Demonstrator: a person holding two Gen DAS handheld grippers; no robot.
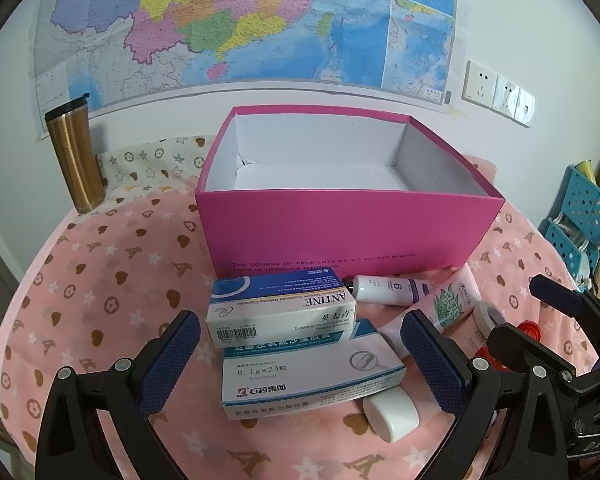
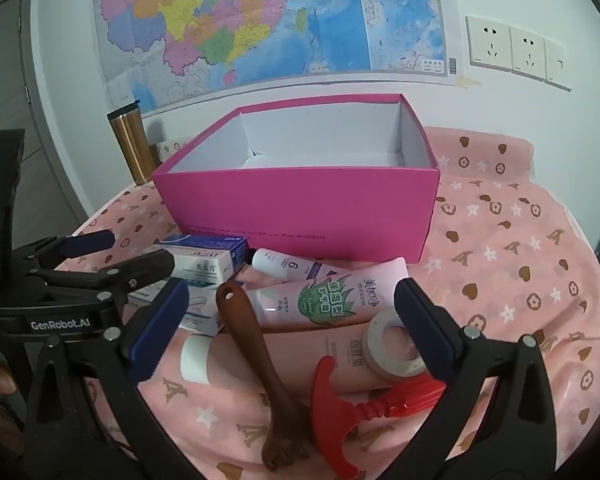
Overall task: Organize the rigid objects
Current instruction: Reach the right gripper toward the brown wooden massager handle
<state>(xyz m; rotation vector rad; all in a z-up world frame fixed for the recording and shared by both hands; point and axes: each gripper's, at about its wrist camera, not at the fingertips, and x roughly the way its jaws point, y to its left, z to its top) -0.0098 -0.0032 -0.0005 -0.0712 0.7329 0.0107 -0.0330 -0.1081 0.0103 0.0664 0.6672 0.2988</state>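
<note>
Left wrist view looks over a heap of small items on the pink patterned cloth (image 1: 100,272) that covers the worktop, with the pink box (image 1: 340,236) standing open and apparently empty just behind them, presumably set there as the place the goods are to go. Nearest its front wall lie two medicine cartons, the ANTINE carton (image 1: 280,308) resting partly on top of the white and blue carton (image 1: 308,372), so the upper one would likely have to be lifted first. Beside them are a small white tube (image 1: 384,290), the aloe hand cream tube (image 2: 328,294) and a longer pink tube (image 2: 284,354) with a white cap. Right wrist view adds a roll of tape (image 2: 394,344) lying on that pink tube, a brown wooden scratcher (image 2: 260,364) and a red plastic handle (image 2: 340,396) close to the camera.

Left gripper (image 1: 300,360) is spread wide, its blue pads on either side of the two cartons, holding nothing; whether a pad touches the cardboard I cannot tell. Right gripper (image 2: 296,328) is equally wide open and empty, framing the tubes, tape and scratcher
</note>
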